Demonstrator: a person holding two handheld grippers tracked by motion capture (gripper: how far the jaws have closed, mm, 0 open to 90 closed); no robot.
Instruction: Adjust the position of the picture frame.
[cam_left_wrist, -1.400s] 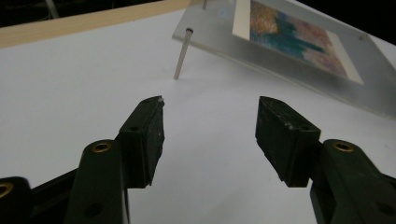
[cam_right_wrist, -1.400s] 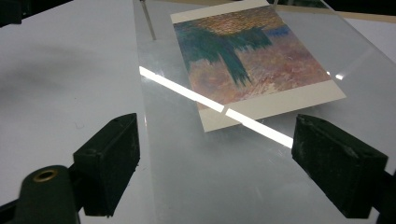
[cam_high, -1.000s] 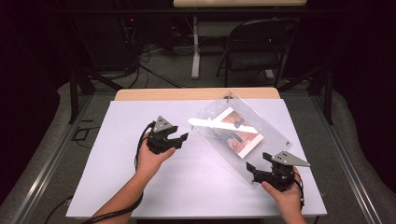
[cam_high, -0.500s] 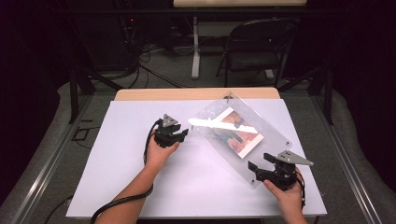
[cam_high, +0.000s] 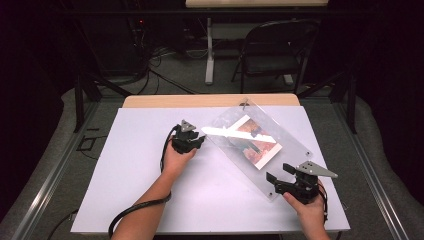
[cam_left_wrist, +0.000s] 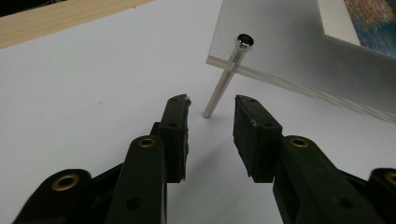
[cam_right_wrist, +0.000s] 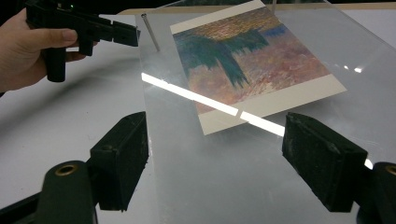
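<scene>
1. the clear acrylic frame (cam_high: 260, 150) lies slantwise right of centre in the high view, on the white table (cam_high: 125, 200), one corner near the table's far edge and another down at the lower right
2. a print (cam_right_wrist: 252, 65) of blue, green and pink sits sandwiched in the frame; in the right gripper view it fills the upper middle, crossed by a bright strip of reflected light
3. a metal standoff pin (cam_left_wrist: 226, 77) goes through the frame's corner in the upper middle of the left gripper view, its foot resting on the table and its dark head above the clear sheet
4. the left gripper (cam_high: 194, 142) is just left of centre in the high view, held in the left hand (cam_high: 176, 157), its tips close to the frame's left corner
5. its jaws have just been closing; in the left gripper view they stand partly apart with a clear gap, the pin's foot just beyond the tips, and the pads touch nothing
6. the right gripper (cam_high: 274, 182) is at the lower right of the high view, in the right hand (cam_high: 307, 210), at the frame's near corner
7. in the right gripper view its jaws stand wide at lower left and lower right, either side of the frame's near part; whether the pads (cam_right_wrist: 121, 158) press on its edges i cannot tell
8. the left gripper also shows at the upper left of the right gripper view, beside the pin
</scene>
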